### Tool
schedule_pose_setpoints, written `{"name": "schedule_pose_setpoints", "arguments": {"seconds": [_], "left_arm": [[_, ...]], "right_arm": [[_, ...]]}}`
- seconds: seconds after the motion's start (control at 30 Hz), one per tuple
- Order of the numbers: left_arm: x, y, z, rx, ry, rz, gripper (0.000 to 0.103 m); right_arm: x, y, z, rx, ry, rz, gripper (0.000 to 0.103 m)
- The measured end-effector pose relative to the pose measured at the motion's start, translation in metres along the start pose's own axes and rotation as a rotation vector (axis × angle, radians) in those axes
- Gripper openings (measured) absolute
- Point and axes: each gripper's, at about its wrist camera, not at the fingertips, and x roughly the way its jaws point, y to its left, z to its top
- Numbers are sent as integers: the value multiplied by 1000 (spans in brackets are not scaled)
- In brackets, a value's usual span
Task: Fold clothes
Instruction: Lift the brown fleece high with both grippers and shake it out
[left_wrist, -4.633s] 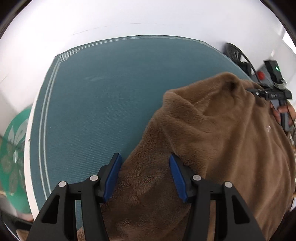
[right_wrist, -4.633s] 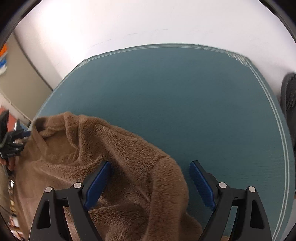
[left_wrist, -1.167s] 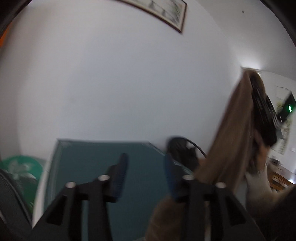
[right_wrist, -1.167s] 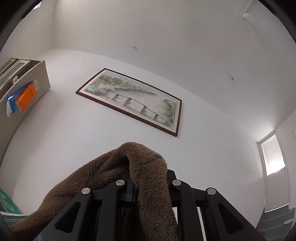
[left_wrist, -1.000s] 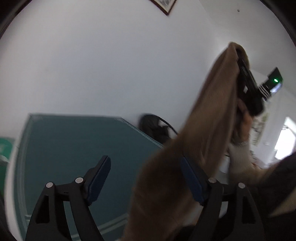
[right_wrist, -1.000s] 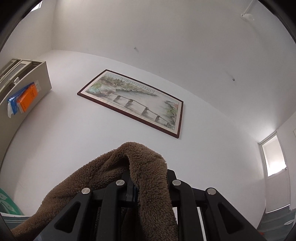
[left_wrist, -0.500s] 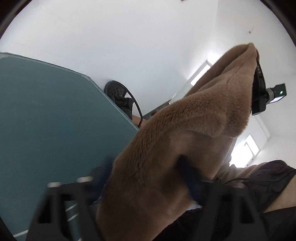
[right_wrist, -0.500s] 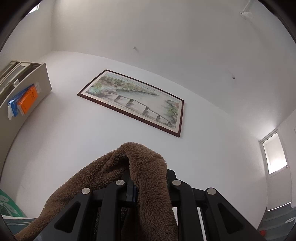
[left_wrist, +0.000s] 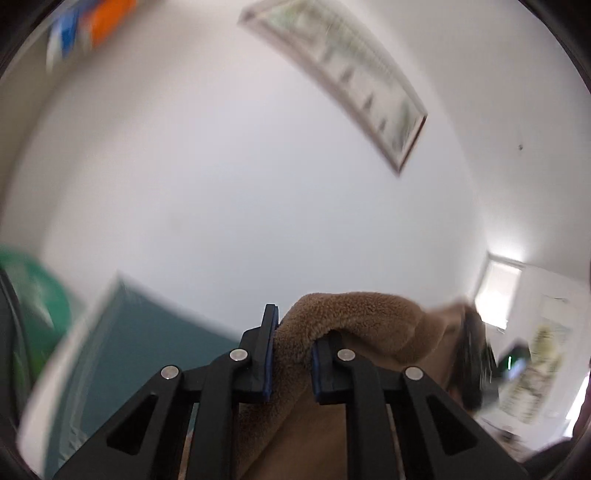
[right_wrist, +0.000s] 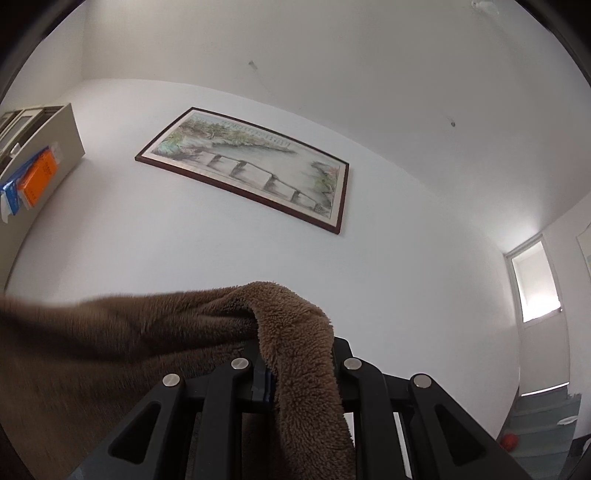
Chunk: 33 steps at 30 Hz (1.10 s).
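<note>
A brown fleece garment (left_wrist: 354, 314) is held up in the air between both grippers. My left gripper (left_wrist: 291, 354) is shut on a fold of its edge, which bulges over the blue pads. The fleece stretches right toward the other gripper (left_wrist: 471, 365), blurred at the right. In the right wrist view my right gripper (right_wrist: 295, 369) is shut on the fleece (right_wrist: 155, 332), which drapes over its fingers and spreads left. The teal table mat (left_wrist: 147, 343) lies below at the lower left.
A white wall with a framed landscape picture (right_wrist: 255, 166) faces both cameras. A beige cabinet (right_wrist: 33, 155) with an orange box stands at the left. A doorway (right_wrist: 535, 280) and stairs (right_wrist: 543, 428) are at the right. A green patterned object (left_wrist: 33, 302) sits left of the mat.
My left gripper has closed on the fleece edge and swung upward, now facing the wall. The fleece is now stretched between the two grippers. The right gripper has barely moved.
</note>
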Motion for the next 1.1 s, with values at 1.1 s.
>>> {"name": "schedule_pose_setpoints", "arguments": {"seconds": [1.1], "left_arm": [[55,-50,93,463,-288,292,21]], "right_arm": [[36,-20,6,21,-29,-74,17]]}}
